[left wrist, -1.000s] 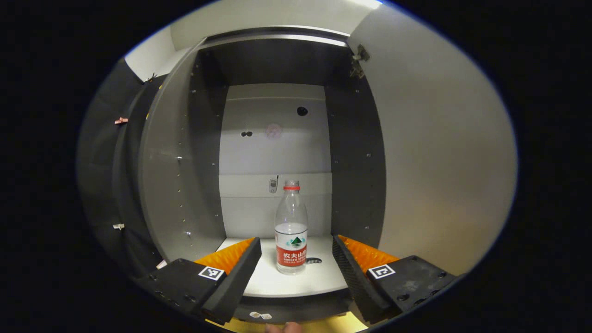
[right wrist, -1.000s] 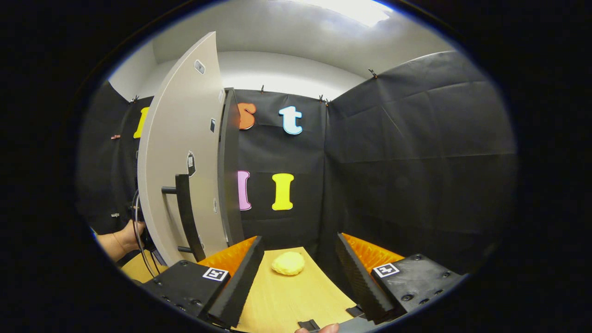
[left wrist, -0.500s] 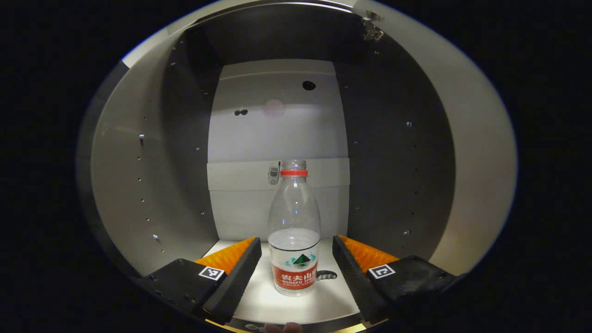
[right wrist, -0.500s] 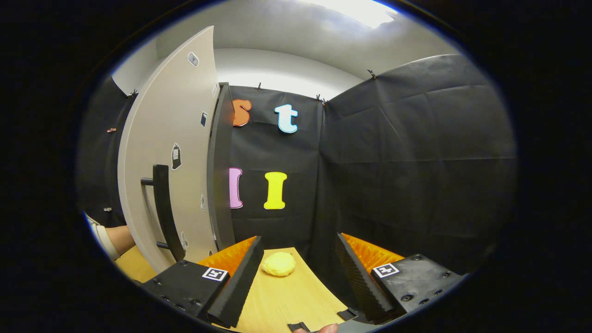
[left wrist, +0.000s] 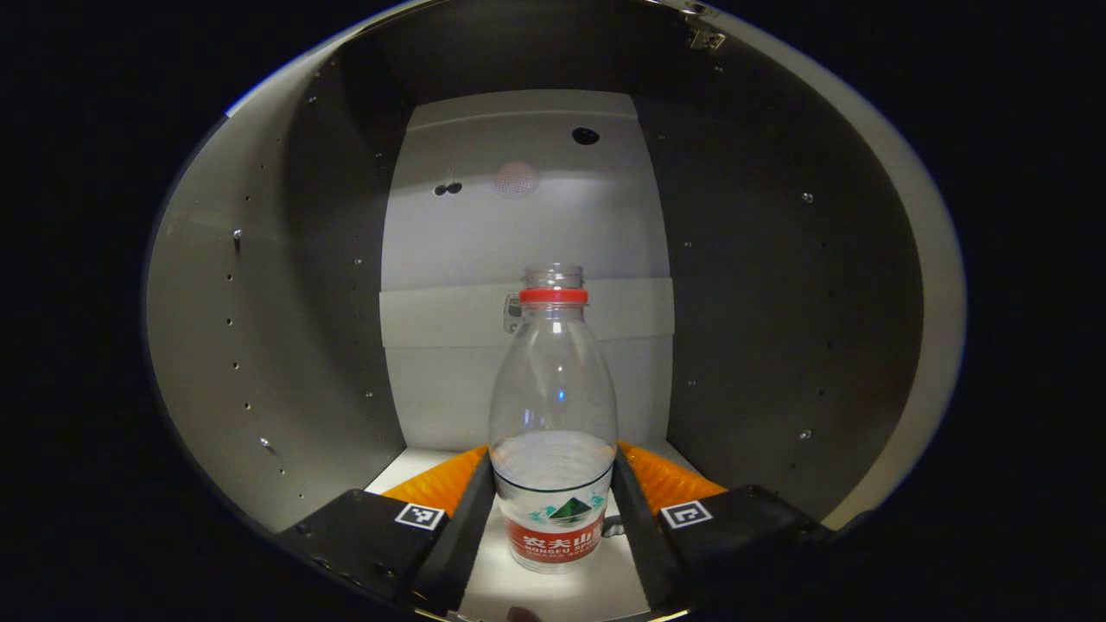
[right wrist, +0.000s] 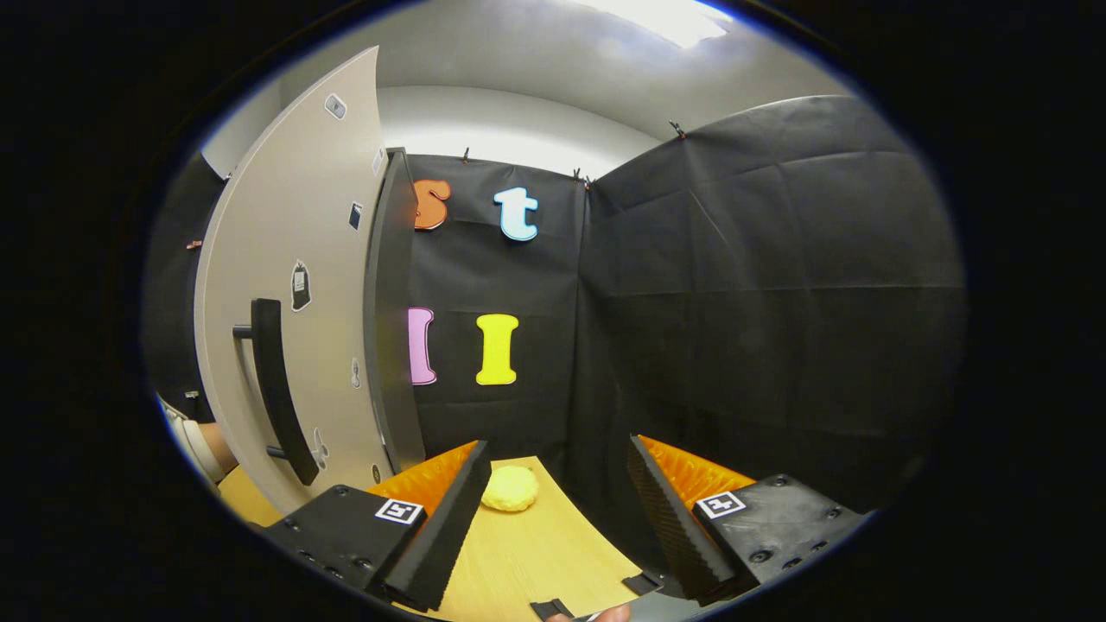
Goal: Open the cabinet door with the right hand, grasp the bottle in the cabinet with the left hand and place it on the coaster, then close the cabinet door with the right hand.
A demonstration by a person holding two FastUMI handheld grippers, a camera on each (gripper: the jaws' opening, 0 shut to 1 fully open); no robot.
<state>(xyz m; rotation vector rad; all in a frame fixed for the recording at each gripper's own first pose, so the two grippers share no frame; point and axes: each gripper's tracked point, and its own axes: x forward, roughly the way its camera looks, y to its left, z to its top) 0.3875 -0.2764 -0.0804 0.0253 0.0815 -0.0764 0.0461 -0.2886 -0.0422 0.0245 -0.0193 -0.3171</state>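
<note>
A clear bottle (left wrist: 553, 415) with a red cap ring and red label stands upright on the white floor of the open cabinet (left wrist: 285, 345), with a little water in it. My left gripper (left wrist: 553, 471) is inside the cabinet, and both fingers press on the bottle's lower sides. In the right gripper view the cabinet door (right wrist: 294, 259) stands swung open at the left, its black handle (right wrist: 275, 389) facing me. My right gripper (right wrist: 559, 449) is open over the wooden table (right wrist: 536, 553), holding nothing. A yellow round coaster (right wrist: 510, 488) lies just beyond its left finger.
The cabinet's dark side walls close in on both sides of the bottle, and its pale back panel (left wrist: 518, 225) is behind it. A person's sleeve (right wrist: 194, 436) shows past the door's lower edge. Black cloth walls stand behind the table.
My left gripper moved deeper into the cabinet and its fingers closed onto the bottle. The right gripper view shifted slightly, so the door and coaster sit a little further left.
</note>
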